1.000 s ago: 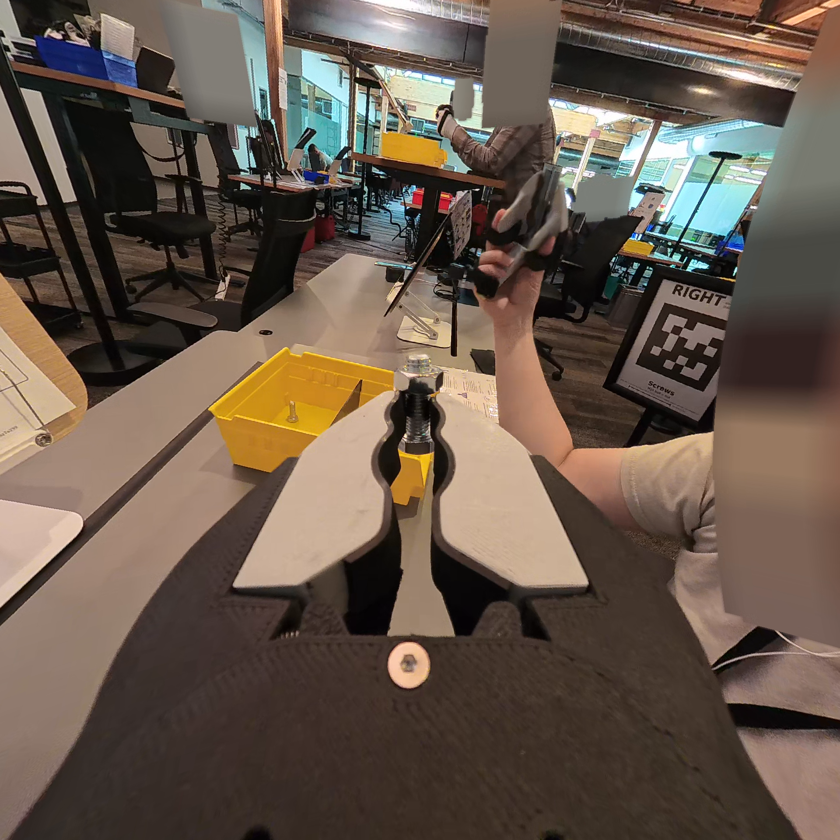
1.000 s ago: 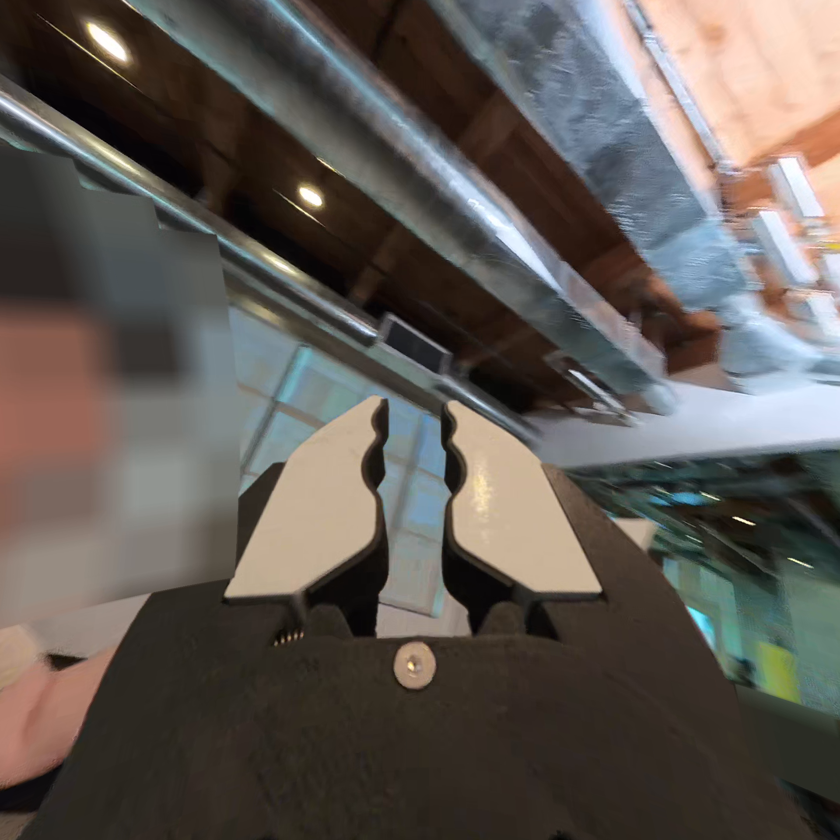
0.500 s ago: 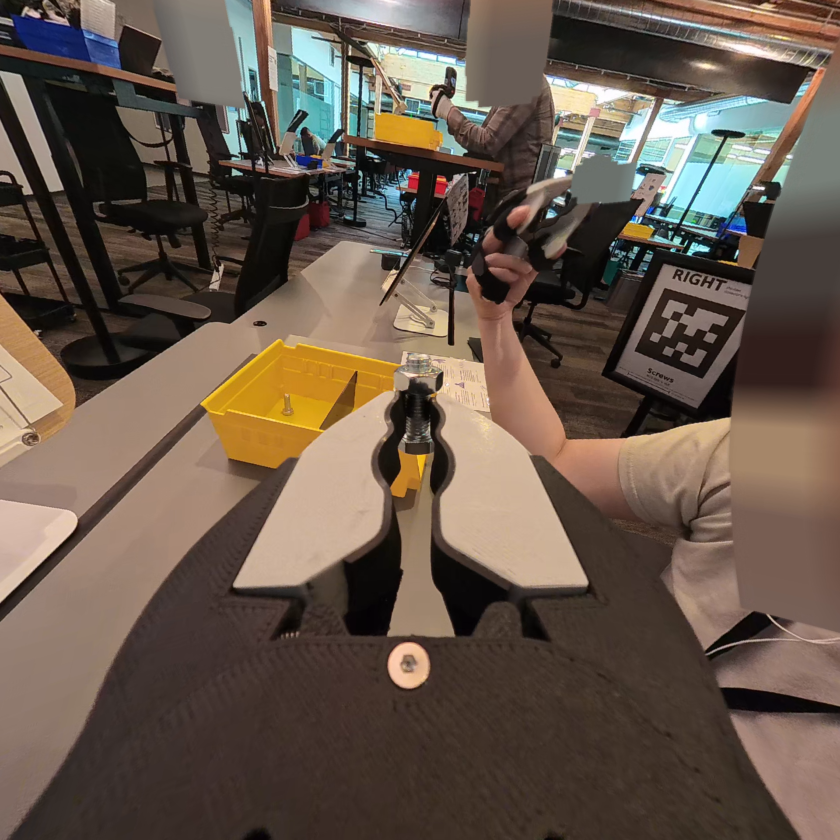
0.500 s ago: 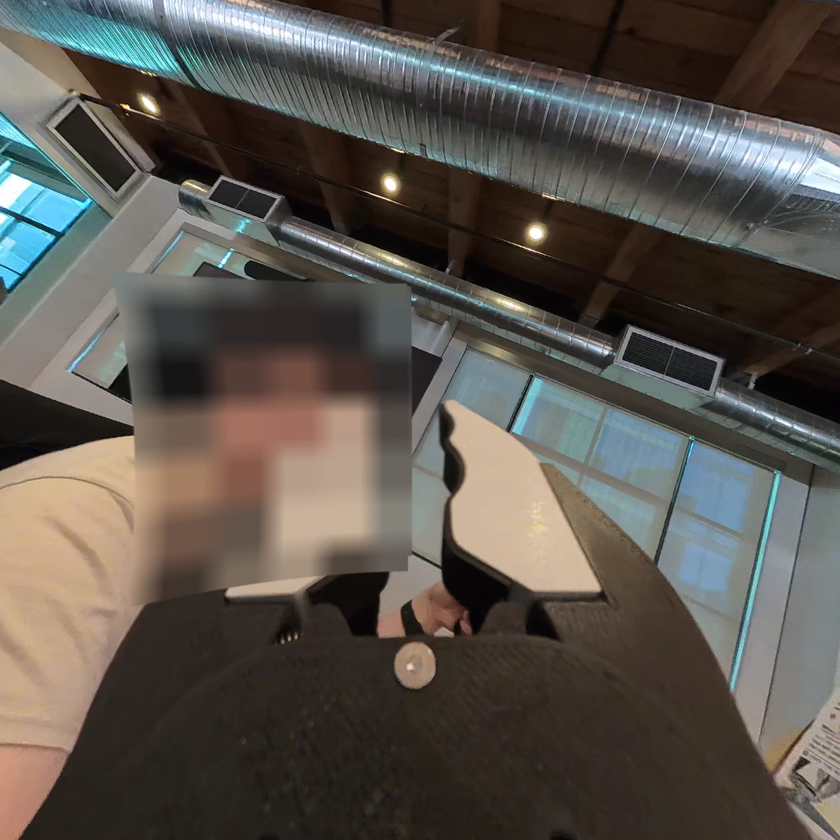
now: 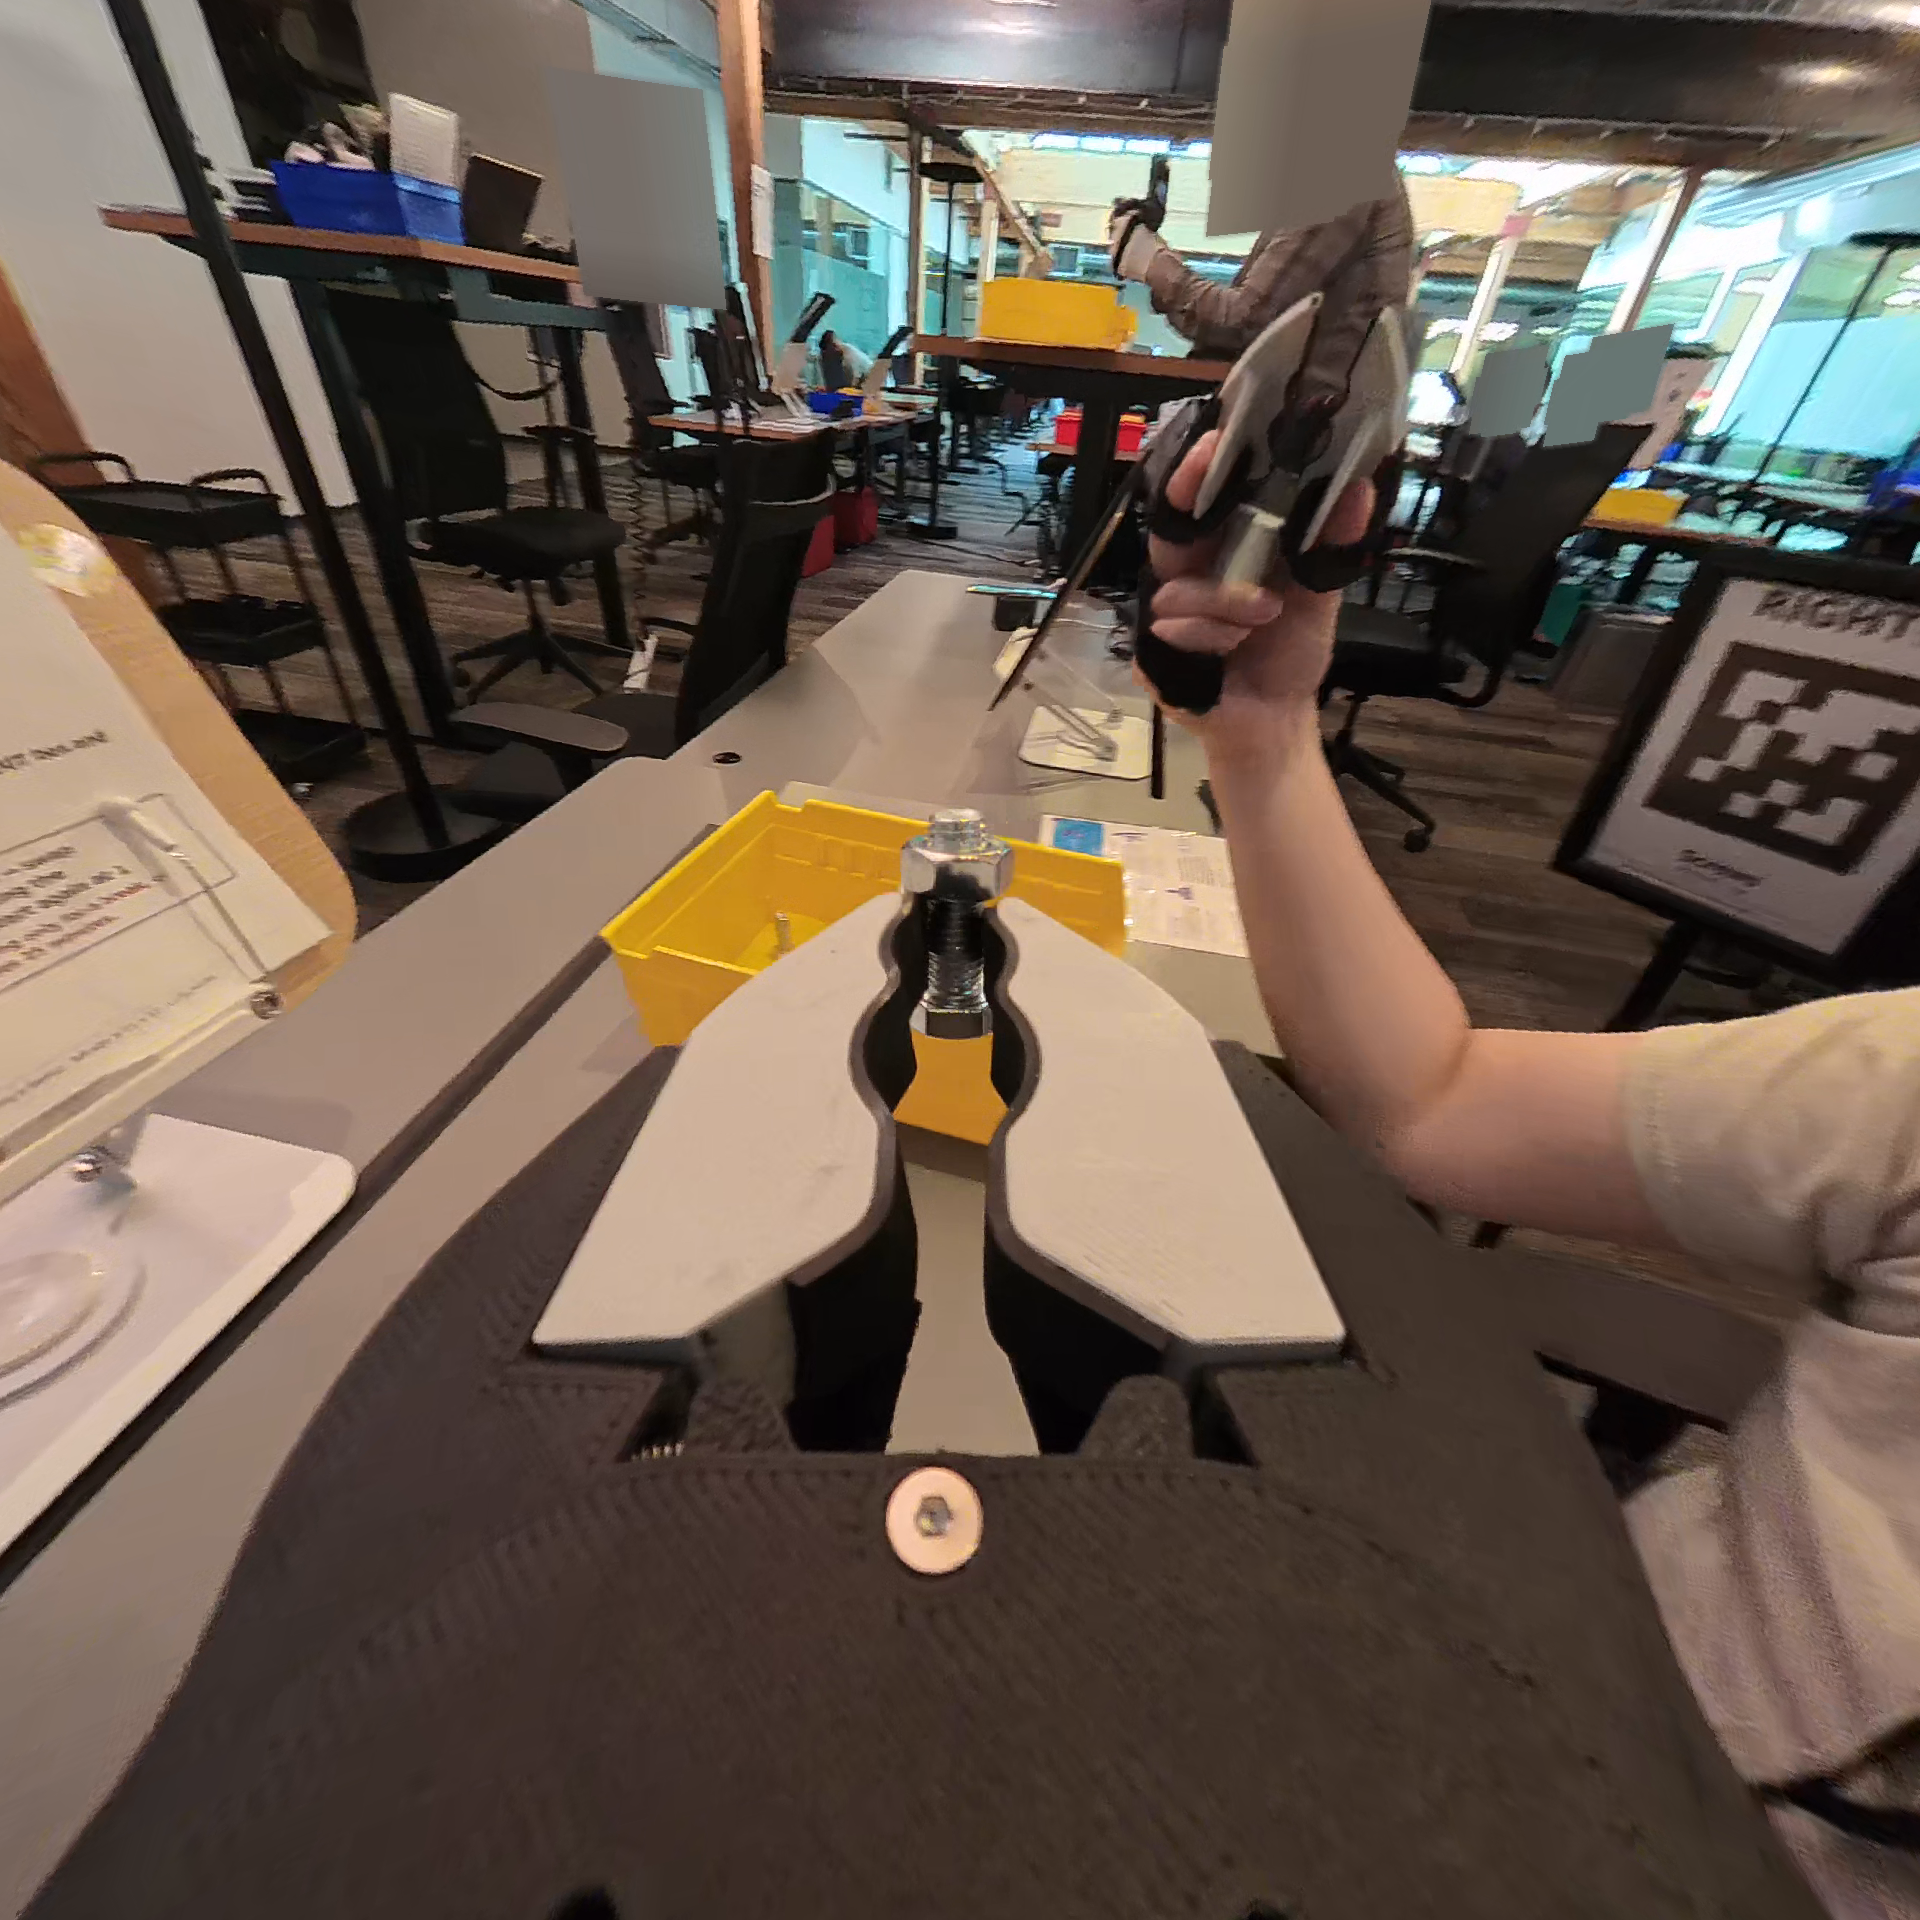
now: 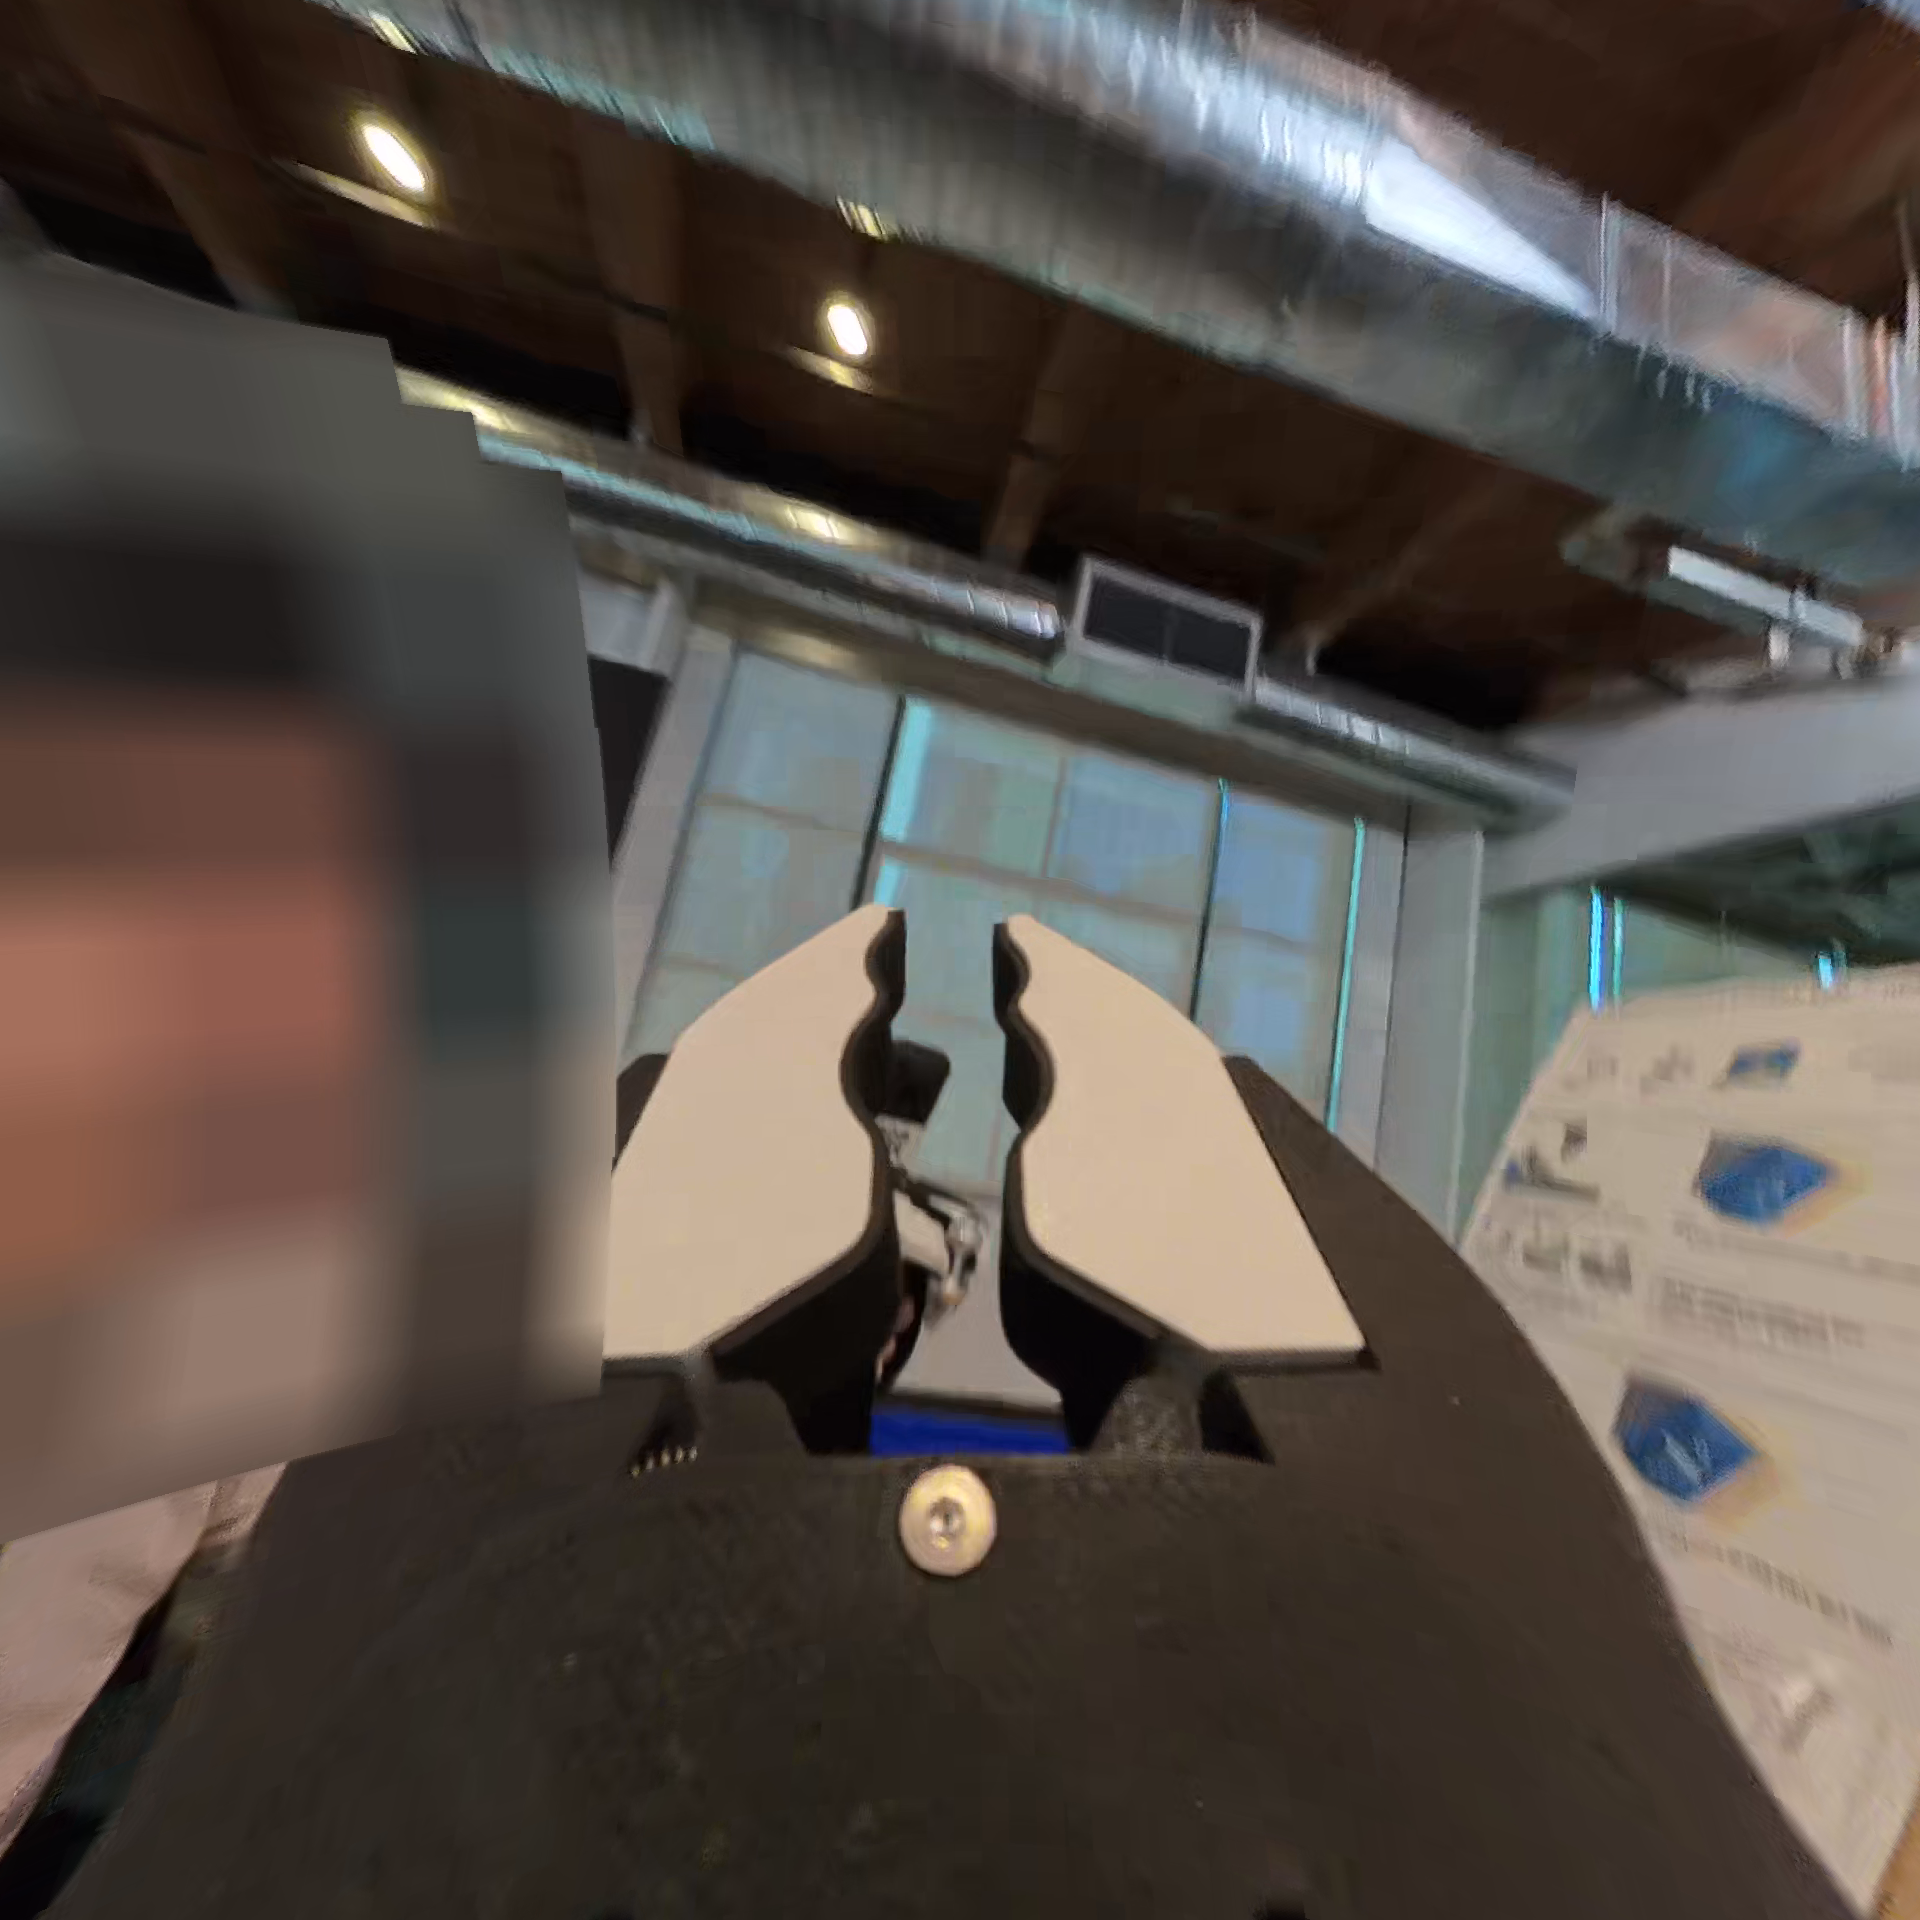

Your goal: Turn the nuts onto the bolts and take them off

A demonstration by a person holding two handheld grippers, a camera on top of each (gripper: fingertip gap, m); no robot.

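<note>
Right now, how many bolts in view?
2. One bolt upright in the left gripper jaws, nut on it; one small bolt standing in the yellow bin. More may be hidden.

Framed sign [image 5: 1756, 790] with square code — lettered; printed sheets [image 5: 1174, 883] on table [image 5: 436, 997] — too small to read.

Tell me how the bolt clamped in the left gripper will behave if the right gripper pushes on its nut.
The bolt looks like steel, so it is probably stiff and heavy for its size. The left gripper pinches only its threaded shank, so a sideways push could pivot it. The nut sits near the top; its flats should give grip, though smooth metal may slip.
</note>
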